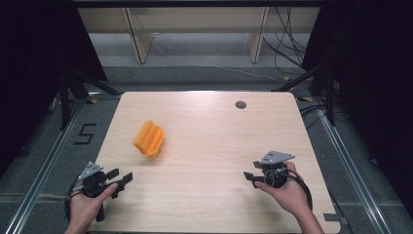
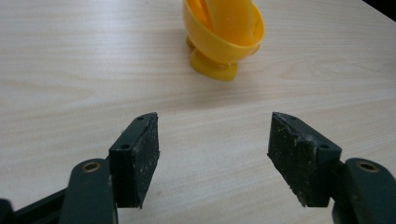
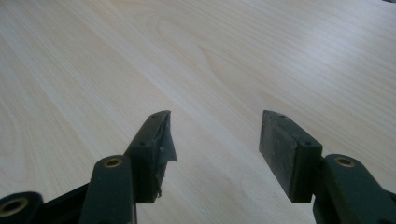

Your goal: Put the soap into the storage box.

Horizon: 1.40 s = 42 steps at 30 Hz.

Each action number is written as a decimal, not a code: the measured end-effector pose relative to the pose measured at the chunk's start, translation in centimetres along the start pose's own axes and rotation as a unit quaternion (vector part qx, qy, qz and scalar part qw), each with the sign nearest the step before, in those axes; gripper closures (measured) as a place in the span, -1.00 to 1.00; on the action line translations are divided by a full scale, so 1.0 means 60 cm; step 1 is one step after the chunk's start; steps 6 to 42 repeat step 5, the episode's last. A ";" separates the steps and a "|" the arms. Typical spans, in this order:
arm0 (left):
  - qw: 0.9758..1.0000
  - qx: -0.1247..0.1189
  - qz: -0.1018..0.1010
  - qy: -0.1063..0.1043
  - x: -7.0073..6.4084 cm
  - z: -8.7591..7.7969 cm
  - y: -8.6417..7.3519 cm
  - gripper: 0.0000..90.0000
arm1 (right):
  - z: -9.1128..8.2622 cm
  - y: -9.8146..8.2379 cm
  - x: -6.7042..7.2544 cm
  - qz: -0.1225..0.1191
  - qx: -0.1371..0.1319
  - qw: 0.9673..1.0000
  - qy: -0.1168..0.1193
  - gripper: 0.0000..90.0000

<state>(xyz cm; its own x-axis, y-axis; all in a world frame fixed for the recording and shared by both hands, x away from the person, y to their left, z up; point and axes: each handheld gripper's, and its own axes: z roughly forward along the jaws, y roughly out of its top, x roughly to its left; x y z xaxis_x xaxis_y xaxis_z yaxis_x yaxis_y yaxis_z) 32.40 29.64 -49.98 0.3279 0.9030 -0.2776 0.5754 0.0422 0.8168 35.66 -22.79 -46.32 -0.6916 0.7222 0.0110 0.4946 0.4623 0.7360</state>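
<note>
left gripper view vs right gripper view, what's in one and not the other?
Left gripper view: the orange plastic piece lies on the table ahead of the left gripper, apart from its open, empty jaws. Right gripper view: the right gripper, jaws open and empty, with a torn flap on one pad; bare wood ahead. Shared: the light wooden table and a pair of black jaws rising from the bottom.

The left gripper view's top edge cuts off the orange cup (image 2: 224,37).
</note>
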 end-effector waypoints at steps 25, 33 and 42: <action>1.000 0.007 -0.006 -0.024 -0.004 0.013 -0.005 -0.27 | 0.000 -0.002 -0.002 0.001 -0.007 1.000 -0.007 0.00; 1.000 0.007 -0.006 -0.024 -0.004 0.013 -0.005 -0.27 | 0.000 -0.002 -0.002 0.001 -0.007 1.000 -0.007 0.00; 1.000 0.007 -0.006 -0.024 -0.004 0.013 -0.005 -0.27 | 0.000 -0.002 -0.002 0.001 -0.007 1.000 -0.007 0.00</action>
